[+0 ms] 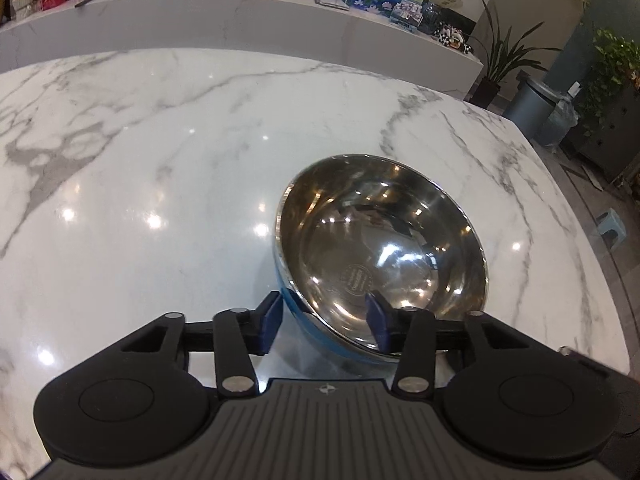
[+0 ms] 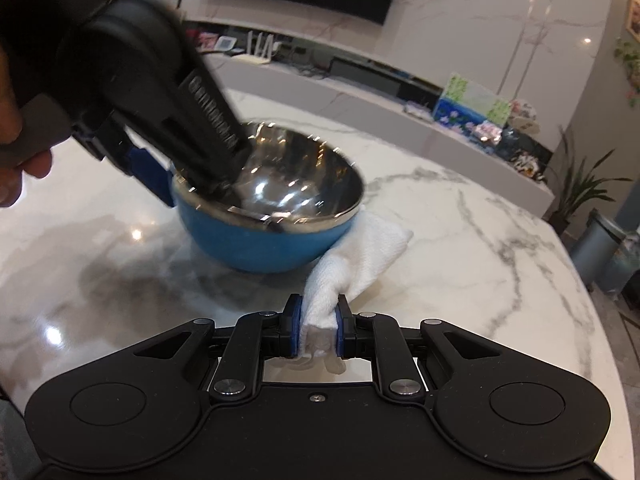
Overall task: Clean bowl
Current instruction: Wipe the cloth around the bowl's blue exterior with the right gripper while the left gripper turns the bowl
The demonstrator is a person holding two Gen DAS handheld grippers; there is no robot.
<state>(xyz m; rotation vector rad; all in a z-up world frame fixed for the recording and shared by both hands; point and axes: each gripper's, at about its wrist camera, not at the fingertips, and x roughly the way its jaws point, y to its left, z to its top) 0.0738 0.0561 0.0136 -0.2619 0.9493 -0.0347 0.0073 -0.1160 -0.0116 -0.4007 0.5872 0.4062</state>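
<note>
My left gripper [image 1: 326, 322] straddles the near rim of the round steel bowl with a blue outer shell [image 1: 380, 248] on the glossy marble table [image 1: 160, 140], its 2 pads loose. Unpinned, that slick bowl could skate when my right gripper [image 2: 318, 326], clamped on crumpled white paper towel [image 2: 356, 256], wipes.

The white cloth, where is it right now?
In the right wrist view, the cloth is pinched in the right gripper, lying on the table beside the bowl, at its right.
</note>
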